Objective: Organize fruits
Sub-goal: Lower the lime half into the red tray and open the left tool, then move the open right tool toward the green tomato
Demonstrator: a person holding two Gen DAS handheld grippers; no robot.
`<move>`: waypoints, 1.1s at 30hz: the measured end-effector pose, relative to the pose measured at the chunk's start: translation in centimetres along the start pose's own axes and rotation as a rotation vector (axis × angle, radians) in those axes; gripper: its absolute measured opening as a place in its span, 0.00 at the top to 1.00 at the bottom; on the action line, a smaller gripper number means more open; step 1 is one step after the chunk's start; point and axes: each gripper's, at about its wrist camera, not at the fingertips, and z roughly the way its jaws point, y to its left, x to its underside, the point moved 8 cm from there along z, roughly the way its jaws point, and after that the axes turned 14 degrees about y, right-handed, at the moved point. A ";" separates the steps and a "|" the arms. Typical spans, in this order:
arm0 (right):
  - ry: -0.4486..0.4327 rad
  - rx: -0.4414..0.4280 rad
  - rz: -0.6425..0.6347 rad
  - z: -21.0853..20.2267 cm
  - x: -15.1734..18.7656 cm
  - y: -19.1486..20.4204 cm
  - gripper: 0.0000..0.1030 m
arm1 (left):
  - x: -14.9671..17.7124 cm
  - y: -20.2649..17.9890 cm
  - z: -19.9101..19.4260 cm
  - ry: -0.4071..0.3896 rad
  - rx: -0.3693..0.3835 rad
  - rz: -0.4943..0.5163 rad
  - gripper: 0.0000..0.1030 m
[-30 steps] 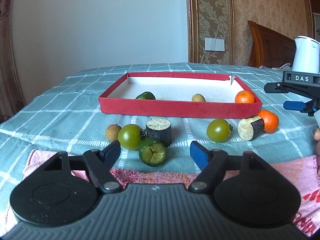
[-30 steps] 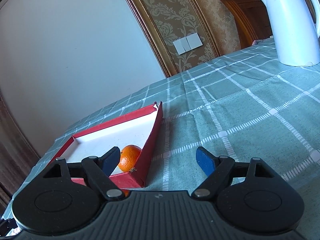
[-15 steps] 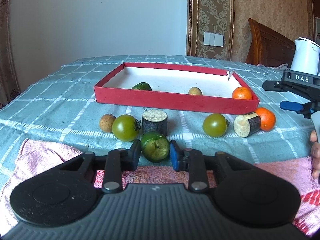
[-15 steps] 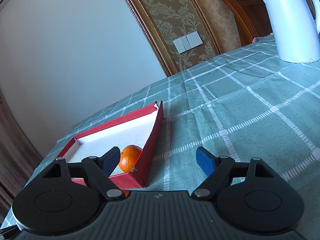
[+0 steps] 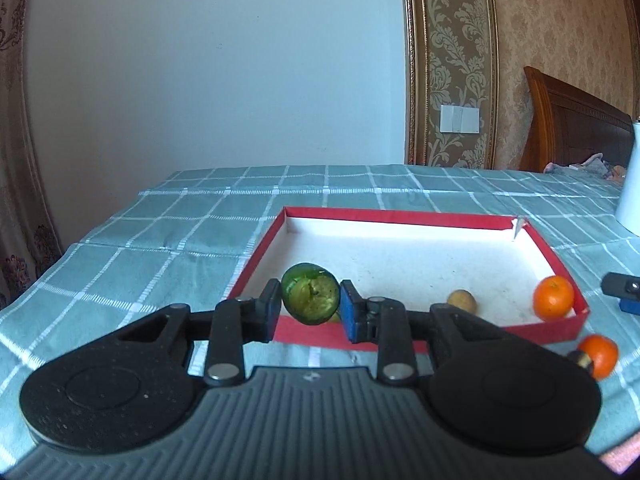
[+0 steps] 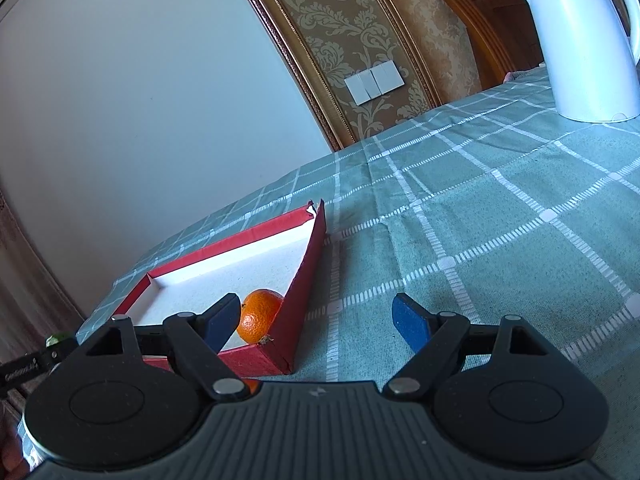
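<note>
My left gripper (image 5: 310, 307) is shut on a cut green fruit (image 5: 311, 299) and holds it in the air just before the near left rim of the red tray (image 5: 460, 220). In the tray lie an orange (image 5: 553, 297) at the near right corner and a small brown fruit (image 5: 461, 301). A second orange (image 5: 599, 356) lies on the cloth outside the tray. My right gripper (image 6: 318, 322) is open and empty, low beside the tray's right corner (image 6: 304, 280), with the tray's orange (image 6: 259, 314) just past its left finger.
A white electric kettle (image 6: 576, 36) stands at the far right of the checked green tablecloth (image 6: 480, 208). The tip of the right gripper (image 5: 624, 300) shows at the right edge of the left wrist view. A pink towel corner (image 5: 618, 454) lies at the front right.
My left gripper closed on the cut green fruit, lifted it off the cloth and carried it up toward the tray. The right gripper has barely moved.
</note>
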 end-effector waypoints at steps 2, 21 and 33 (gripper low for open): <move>0.004 -0.002 0.004 0.1 0.0 -0.1 0.19 | -0.8 0.5 1.7 0.013 -0.030 0.004 0.72; -0.051 -0.011 -0.034 -0.8 -0.2 0.5 0.19 | 5.8 5.9 -2.4 -0.062 0.051 -0.226 0.10; 0.008 -0.051 -0.486 -2.7 4.2 10.6 0.19 | 6.4 8.1 -2.0 -0.029 0.047 -0.332 0.10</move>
